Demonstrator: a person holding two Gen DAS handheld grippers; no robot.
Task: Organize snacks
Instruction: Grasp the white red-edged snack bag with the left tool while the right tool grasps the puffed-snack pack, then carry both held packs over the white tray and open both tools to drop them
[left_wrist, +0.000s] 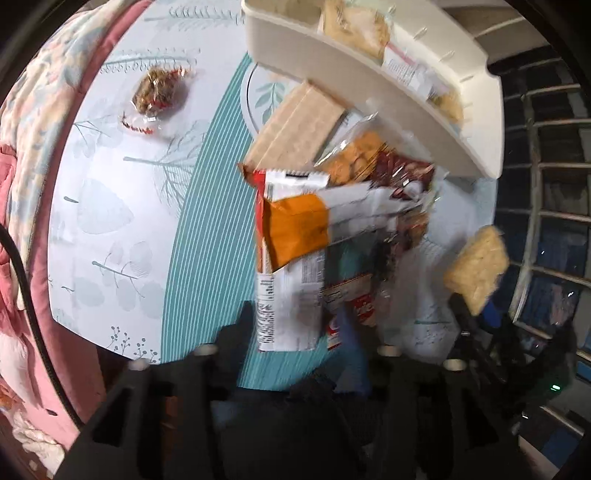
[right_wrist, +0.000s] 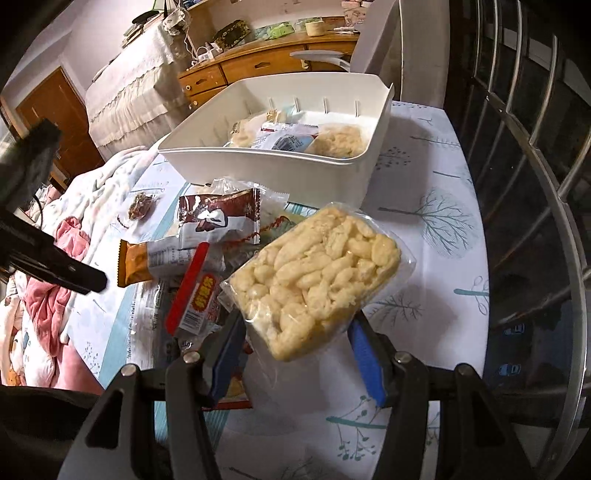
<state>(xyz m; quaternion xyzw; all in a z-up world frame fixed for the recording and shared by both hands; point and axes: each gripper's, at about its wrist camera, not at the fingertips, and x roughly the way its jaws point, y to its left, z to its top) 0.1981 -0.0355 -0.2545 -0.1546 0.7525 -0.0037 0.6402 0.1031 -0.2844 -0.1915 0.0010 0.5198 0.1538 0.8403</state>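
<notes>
Right tool (right_wrist: 297, 341) clamped, left tool (left_wrist: 295, 328) parted.

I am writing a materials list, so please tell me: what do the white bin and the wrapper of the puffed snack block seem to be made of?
The white bin looks like moulded plastic with a matte, smooth finish; its thin walls carry small ribs inside. The wrapper of the puffed snack block seems to be clear, glossy plastic film: the pale pieces show through it, and its sealed edges catch light.
</notes>
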